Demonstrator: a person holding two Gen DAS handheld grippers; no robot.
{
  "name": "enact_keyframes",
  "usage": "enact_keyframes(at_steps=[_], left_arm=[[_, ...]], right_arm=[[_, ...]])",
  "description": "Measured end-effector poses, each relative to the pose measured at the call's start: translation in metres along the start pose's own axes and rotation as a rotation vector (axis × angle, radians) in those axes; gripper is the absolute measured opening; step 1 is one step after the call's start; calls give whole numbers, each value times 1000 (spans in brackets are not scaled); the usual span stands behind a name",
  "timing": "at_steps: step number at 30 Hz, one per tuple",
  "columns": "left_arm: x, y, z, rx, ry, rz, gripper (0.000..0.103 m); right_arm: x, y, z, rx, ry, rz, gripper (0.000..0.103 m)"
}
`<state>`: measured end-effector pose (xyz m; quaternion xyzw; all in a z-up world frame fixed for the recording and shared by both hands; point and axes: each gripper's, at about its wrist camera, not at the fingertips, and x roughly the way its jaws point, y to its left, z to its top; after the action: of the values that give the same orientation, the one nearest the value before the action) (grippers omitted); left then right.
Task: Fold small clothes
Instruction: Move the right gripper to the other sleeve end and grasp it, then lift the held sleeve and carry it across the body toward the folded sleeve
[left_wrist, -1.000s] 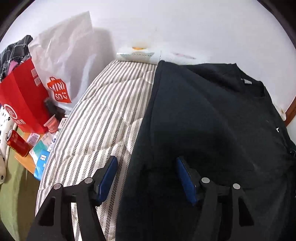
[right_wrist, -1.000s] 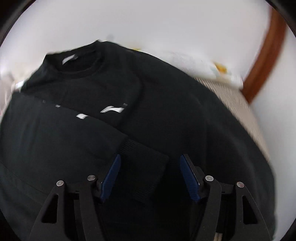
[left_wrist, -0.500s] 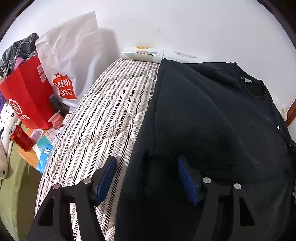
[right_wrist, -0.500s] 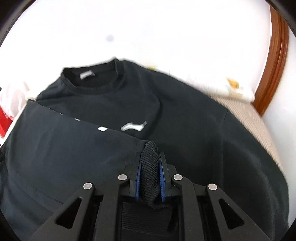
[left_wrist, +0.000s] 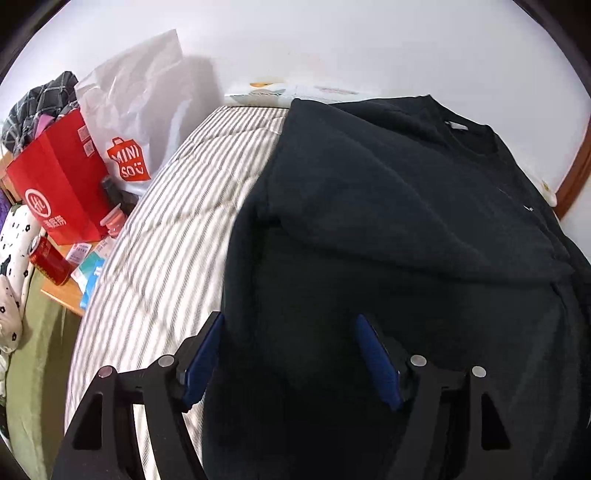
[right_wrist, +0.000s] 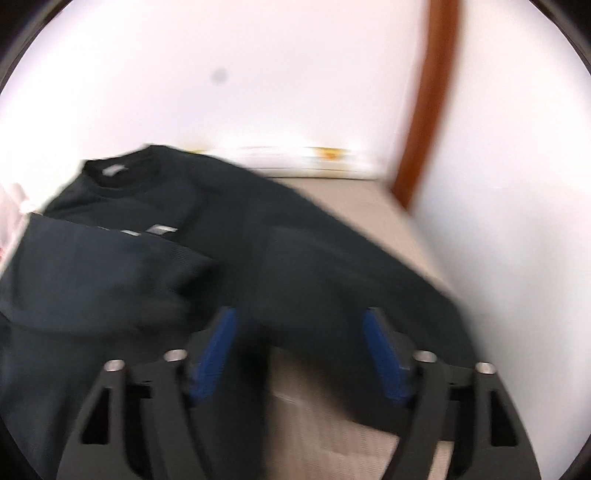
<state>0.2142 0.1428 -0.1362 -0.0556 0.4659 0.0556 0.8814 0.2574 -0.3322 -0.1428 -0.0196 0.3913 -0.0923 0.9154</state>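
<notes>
Just now my right gripper (right_wrist: 299, 350) let go of the ribbed cuff it had pinched half a second ago; its jaws are opening wide with nothing pressed between the blue pads, and the view has swung toward the wall corner, blurred. That sleeve (right_wrist: 122, 273) now lies across the chest of the black sweatshirt (right_wrist: 295, 251), at the left of the right wrist frame, so I judge one sleeve fold is laid down and the next edge is due.

Going left to right in the left wrist view: the red paper bag (left_wrist: 59, 177) and the white shopping bag (left_wrist: 136, 110) stand at the upper left, then the striped mattress (left_wrist: 166, 229) runs down the middle left, and the black sweatshirt fills the centre and right. My left gripper (left_wrist: 288, 354) has slid further over the garment's left edge; its jaws are opening, cloth lying under the gap but not clamped.

Only the left view shows the bags and the bedside clutter; only the right view shows the folded sleeve, the white chest logo (right_wrist: 159, 230) and the brown wooden post (right_wrist: 428, 110).
</notes>
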Motion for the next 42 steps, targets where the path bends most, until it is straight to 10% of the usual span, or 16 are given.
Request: enact_keyframes(at_steps=[8, 20, 25, 42], left_arm=[[-22, -5, -28, -42, -36, -58, 74], [-28, -8, -41, -44, -18, 21, 74], [-35, -1, -43, -28, -38, 68, 74], [-26, 14, -62, -1, -32, 28, 79]], right_arm=[[-8, -131, -87, 96, 132, -118, 81], [14, -174, -117, 191, 137, -43, 67], [6, -169, -117, 182, 101, -96, 10], [-82, -39, 0, 104, -184, 88, 7]])
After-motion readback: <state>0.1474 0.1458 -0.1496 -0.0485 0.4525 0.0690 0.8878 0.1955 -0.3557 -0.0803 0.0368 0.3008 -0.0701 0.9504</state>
